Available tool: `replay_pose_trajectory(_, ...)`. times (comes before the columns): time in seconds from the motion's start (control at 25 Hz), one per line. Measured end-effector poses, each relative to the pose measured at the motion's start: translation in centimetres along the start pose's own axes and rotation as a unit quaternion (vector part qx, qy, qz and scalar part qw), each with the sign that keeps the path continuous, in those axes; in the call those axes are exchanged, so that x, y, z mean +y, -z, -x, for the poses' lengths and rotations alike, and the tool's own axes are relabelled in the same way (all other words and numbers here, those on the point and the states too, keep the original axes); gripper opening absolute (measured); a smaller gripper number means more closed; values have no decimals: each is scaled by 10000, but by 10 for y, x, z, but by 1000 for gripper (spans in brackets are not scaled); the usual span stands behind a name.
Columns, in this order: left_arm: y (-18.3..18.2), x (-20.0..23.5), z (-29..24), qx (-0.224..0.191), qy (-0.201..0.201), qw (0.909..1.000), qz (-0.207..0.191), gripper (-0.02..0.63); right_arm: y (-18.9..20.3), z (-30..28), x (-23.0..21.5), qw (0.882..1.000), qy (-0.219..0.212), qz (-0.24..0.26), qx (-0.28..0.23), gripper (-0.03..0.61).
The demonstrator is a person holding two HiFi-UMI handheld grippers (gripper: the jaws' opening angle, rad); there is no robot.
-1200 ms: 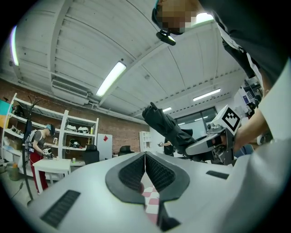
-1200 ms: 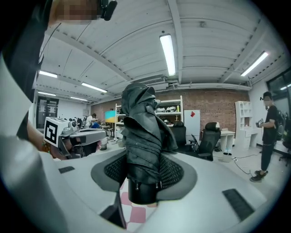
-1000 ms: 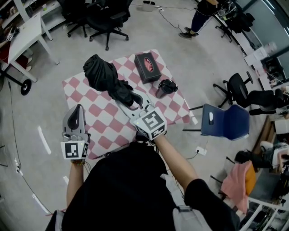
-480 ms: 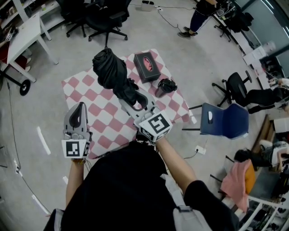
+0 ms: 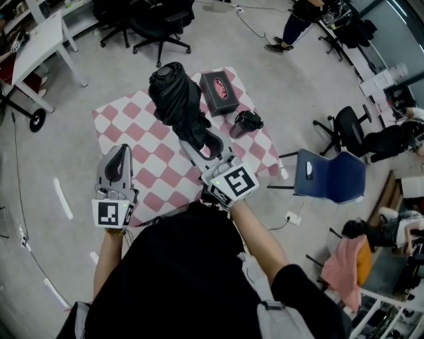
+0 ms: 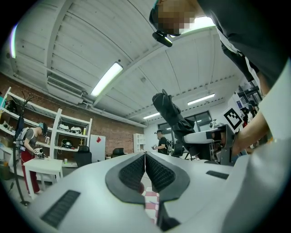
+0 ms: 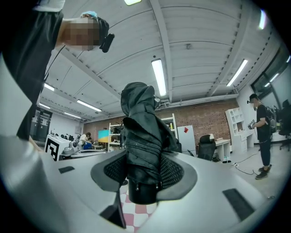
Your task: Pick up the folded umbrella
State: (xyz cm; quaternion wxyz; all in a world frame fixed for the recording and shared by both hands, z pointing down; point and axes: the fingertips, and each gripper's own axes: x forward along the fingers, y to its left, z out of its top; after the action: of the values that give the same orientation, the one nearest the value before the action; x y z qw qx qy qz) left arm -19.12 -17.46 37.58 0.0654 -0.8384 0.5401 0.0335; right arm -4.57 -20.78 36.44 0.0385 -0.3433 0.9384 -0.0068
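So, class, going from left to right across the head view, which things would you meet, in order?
white desk → left tool → umbrella → blue chair

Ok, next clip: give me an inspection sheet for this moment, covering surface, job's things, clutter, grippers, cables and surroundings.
Surface: pink-and-white checked cloth spread over the work surface.
Job's things: folded black umbrella, clamped near its handle end, apparently raised off the cloth.
Clutter: black box and dark cup at the cloth's far right.
Grippers: right gripper shut on the umbrella; left gripper shut, empty, off to the left.
Cables: white plug with a lead on the floor.
Surroundings: blue chair, office chairs, standing person.
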Motion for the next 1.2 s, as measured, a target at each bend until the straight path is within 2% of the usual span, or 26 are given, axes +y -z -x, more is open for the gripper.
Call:
replay_pose_trajectory(0.24,0,-8,2,-2,57,10000,-18,15,-1,5,5,9999,-91,-88,-114,179)
replay_pose_trajectory(1.2,10,-15,7,187,83,9998,75,15,9,10,9,9991,-190,-378,-16,181)
